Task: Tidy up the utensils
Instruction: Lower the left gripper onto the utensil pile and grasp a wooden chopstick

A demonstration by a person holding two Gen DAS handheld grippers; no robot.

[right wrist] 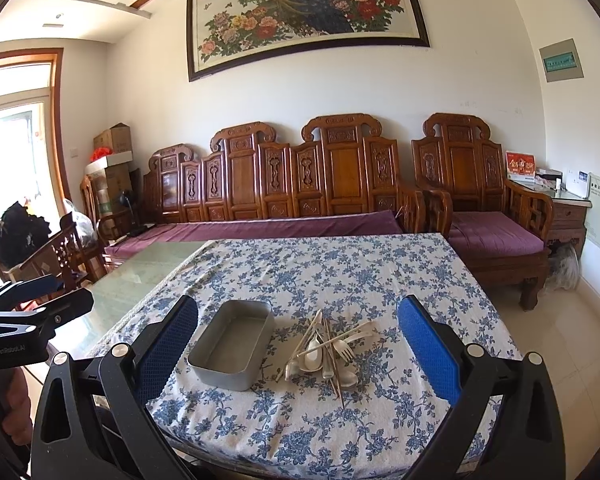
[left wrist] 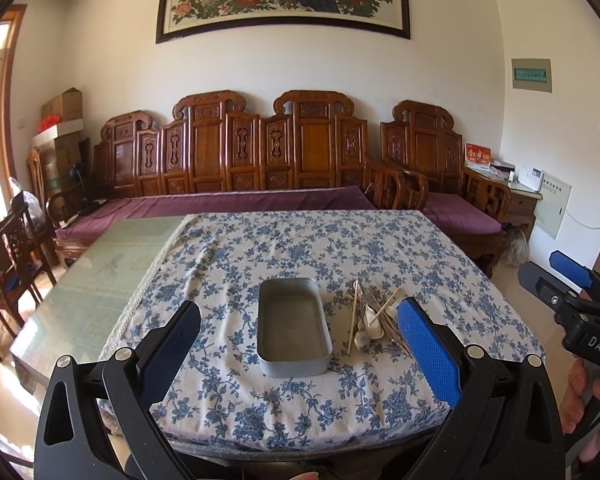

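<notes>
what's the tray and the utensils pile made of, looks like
Tray: likely metal, dull grey matte with a soft sheen. Utensils: mixed; pale glossy spoons and fork look plastic or ceramic, thin tan chopsticks look wooden or bamboo.

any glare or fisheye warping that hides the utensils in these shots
Left wrist: strong barrel distortion at the edges, window blown out, utensil pile sharp beside the metal tray. Right wrist: same warping, bright doorway at left, pile clear.

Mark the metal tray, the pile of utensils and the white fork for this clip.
metal tray (right wrist: 220,374), right wrist view, on its near outer wall.
pile of utensils (left wrist: 374,322), left wrist view, on the heap's middle.
white fork (right wrist: 343,349), right wrist view, on its tines.
</notes>
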